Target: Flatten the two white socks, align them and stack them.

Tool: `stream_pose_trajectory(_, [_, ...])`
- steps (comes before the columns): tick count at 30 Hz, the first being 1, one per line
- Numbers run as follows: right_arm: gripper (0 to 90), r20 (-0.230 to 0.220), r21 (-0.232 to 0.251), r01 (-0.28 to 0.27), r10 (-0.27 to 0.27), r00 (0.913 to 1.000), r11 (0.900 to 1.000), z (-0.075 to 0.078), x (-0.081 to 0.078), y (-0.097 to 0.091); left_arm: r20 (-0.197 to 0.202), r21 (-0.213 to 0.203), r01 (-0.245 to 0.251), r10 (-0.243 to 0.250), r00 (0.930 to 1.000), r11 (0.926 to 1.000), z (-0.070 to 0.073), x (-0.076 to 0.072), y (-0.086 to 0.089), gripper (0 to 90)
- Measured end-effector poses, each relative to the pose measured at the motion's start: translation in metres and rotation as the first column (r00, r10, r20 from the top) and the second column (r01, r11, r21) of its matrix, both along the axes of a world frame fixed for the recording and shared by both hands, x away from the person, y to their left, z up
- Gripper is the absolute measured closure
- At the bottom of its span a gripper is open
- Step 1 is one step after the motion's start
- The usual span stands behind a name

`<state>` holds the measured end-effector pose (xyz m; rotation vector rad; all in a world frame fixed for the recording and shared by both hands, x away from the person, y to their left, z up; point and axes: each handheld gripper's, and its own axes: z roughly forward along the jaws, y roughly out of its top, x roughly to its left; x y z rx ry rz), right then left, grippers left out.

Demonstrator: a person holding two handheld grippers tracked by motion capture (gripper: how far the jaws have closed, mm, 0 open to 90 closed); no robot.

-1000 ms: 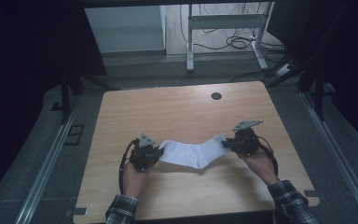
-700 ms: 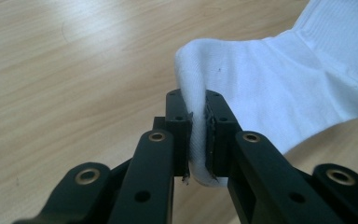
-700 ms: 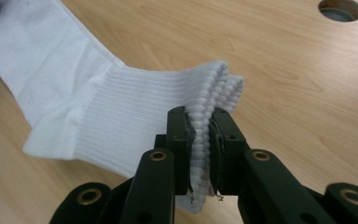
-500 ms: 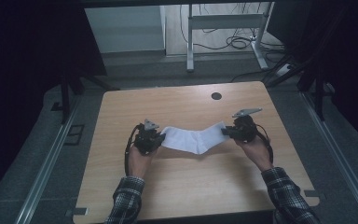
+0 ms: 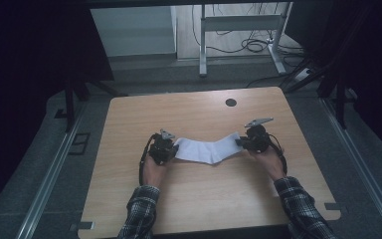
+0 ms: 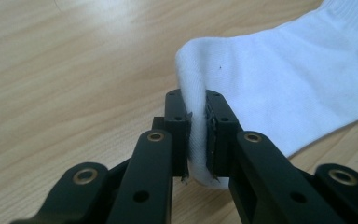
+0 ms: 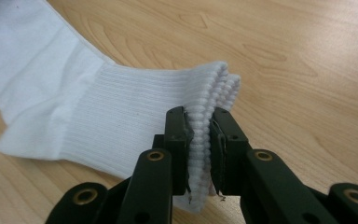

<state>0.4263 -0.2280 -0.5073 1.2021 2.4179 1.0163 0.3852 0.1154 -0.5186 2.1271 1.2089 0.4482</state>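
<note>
So far the white sock [image 5: 208, 150] is stretched flat across the middle of the wooden table [image 5: 194, 112], left gripper [image 5: 171, 149] pinching its toe and right gripper [image 5: 240, 143] pinching its ribbed cuff, with letting go or folding seemingly left

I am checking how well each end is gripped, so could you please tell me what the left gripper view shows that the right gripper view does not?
Left gripper view: the left gripper shut on the smooth rounded toe end of the white sock. Right gripper view: the right gripper shut on the ribbed cuff, both layers between its pads. Shared: the sock's fabric trailing away over the wooden table.
</note>
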Motion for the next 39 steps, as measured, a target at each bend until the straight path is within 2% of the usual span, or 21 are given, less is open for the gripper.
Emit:
stream_pose_trajectory(6, [73.2,-0.003,-0.046,-0.007,0.006,1.0,0.9989,-0.012,0.001,0.003,-0.032,0.031,0.003,-0.002,0.9995,0.9995,-0.011,0.002,0.0,80.0])
stream_pose_trajectory(10, [68.7,0.004,-0.051,-0.002,0.002,1.0,0.9987,-0.015,0.001,0.003,-0.029,-0.001,-0.02,0.02,0.9994,0.9998,-0.012,0.002,0.003,74.6])
stream_pose_trajectory(15, [58.7,0.019,-0.034,0.002,-0.002,0.9998,0.9994,-0.009,0.001,-0.001,-0.007,-0.032,-0.041,0.041,0.9992,0.9987,-0.007,0.001,0.007,61.0])
stream_pose_trajectory(25, [43.2,0.019,0.01,-0.007,0.007,0.9998,0.9999,0.0,-0.006,-0.003,0.02,-0.044,-0.011,0.012,0.9997,0.999,0.006,-0.006,0.004,50.6])
stream_pose_trajectory(28, [40.2,0.027,0.021,-0.017,0.016,0.9995,0.9996,0.005,-0.008,-0.004,0.016,-0.046,0.01,-0.009,0.9998,0.9989,0.011,-0.01,0.004,45.4])
stream_pose_trajectory(32, [38.6,0.03,0.023,-0.034,0.033,0.999,0.9992,0.012,-0.012,-0.006,0.018,-0.05,0.03,-0.029,0.9994,0.9983,0.015,-0.015,0.005,42.8])
stream_pose_trajectory(39, [32.0,0.042,0.03,-0.042,0.04,0.9983,0.9987,0.023,-0.022,-0.011,0.01,-0.08,0.045,-0.044,0.999,0.9958,0.022,-0.027,0.011,32.9])
